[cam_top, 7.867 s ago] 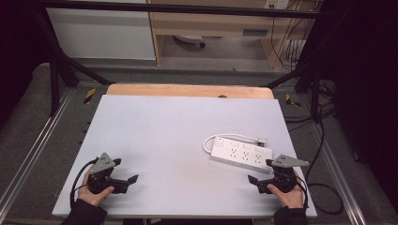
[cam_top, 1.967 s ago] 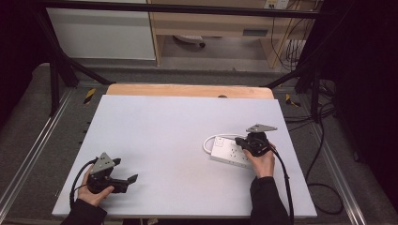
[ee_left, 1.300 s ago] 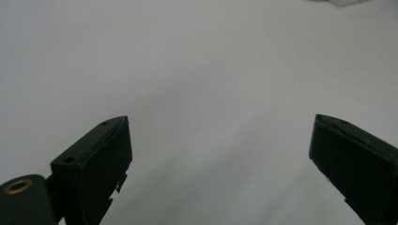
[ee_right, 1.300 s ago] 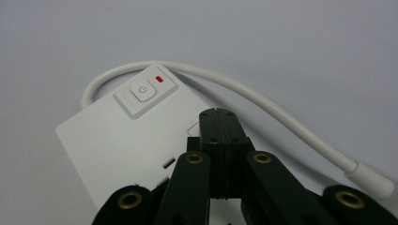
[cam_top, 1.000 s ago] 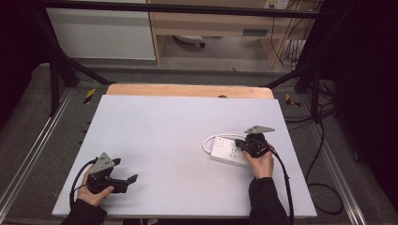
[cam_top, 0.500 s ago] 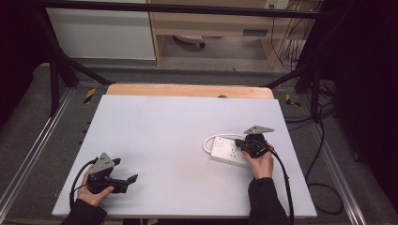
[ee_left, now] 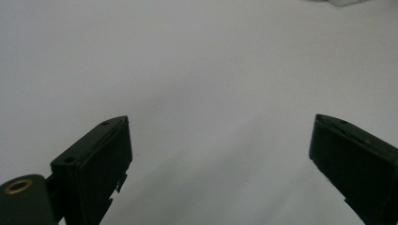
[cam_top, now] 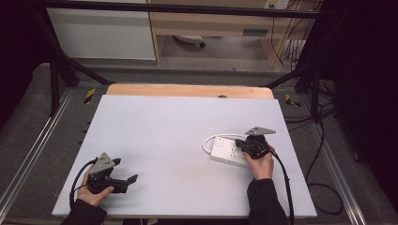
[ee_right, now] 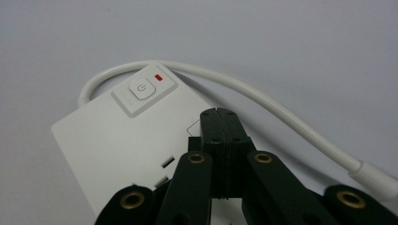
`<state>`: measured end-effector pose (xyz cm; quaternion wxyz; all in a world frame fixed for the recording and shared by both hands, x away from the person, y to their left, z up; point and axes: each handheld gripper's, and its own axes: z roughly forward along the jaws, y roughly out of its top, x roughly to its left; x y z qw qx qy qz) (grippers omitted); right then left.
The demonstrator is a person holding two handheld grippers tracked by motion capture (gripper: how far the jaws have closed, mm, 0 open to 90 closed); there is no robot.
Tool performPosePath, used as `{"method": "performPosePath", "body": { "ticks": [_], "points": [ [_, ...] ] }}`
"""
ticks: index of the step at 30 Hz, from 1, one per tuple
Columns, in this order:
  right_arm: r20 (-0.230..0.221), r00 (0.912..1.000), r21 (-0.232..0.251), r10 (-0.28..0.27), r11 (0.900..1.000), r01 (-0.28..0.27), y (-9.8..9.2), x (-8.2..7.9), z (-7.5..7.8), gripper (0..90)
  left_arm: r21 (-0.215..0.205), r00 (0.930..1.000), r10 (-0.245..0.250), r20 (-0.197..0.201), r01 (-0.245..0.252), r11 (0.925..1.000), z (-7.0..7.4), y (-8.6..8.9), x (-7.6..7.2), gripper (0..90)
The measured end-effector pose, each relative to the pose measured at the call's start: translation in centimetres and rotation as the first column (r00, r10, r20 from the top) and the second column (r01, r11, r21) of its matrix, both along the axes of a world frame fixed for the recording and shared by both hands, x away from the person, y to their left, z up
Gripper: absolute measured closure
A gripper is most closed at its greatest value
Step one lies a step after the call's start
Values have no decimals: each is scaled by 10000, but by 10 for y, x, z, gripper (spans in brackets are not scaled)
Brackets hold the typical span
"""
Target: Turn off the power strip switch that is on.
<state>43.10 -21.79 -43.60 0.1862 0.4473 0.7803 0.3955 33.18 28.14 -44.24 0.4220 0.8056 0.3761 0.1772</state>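
The white power strip [cam_top: 229, 151] lies right of centre on the desk [cam_top: 169, 136]. The right hand-held gripper [ee_right: 219, 115], jaws pressed together, hovers over its top, just below the power button [ee_right: 142, 89].

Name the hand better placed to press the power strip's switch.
Right. The right gripper, jaws shut, hovers over the power strip near its switch; the left gripper sits open across the table.
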Motion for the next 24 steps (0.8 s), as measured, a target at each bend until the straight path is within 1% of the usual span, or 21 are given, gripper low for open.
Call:
{"method": "performPosePath", "body": {
  "ticks": [3,16,18,19,20,21,22,23,24],
  "points": [
    [44,10000,-99,24,9999,-24,0,-1,0,900,15,10000,-5,2,5,10000,0,0,0,63],
    [108,9999,-105,5,9999,-4,0,-1,0,900,7,10000,7,16,-7,10000,0,0,0,63],
    [146,9999,-152,-55,9999,57,0,-2,-1,900,3,10000,6,26,-6,10000,0,0,0,63],
    [166,9997,-366,-204,9991,210,-1,-2,-1,900,-2,10000,7,23,-7,10000,0,0,0,63],
    [138,9995,-309,-294,9991,298,-4,-2,-1,900,11,10000,-8,24,8,10000,0,0,0,63],
    [34,9995,21,-321,9995,321,-7,-3,-2,900,44,10000,-16,6,16,10000,0,0,0,63],
    [18,9994,111,-346,9993,345,-9,-3,-3,900,55,10000,-10,-18,10,10000,-1,0,1,63],
    [33,9993,166,-378,9991,377,-10,-4,-3,900,56,10000,2,-27,-2,10000,-1,0,1,63],
    [59,9994,67,-342,9994,341,-9,-4,-3,900,61,10000,-4,-24,4,10000,-1,0,0,63]
  ]
}}
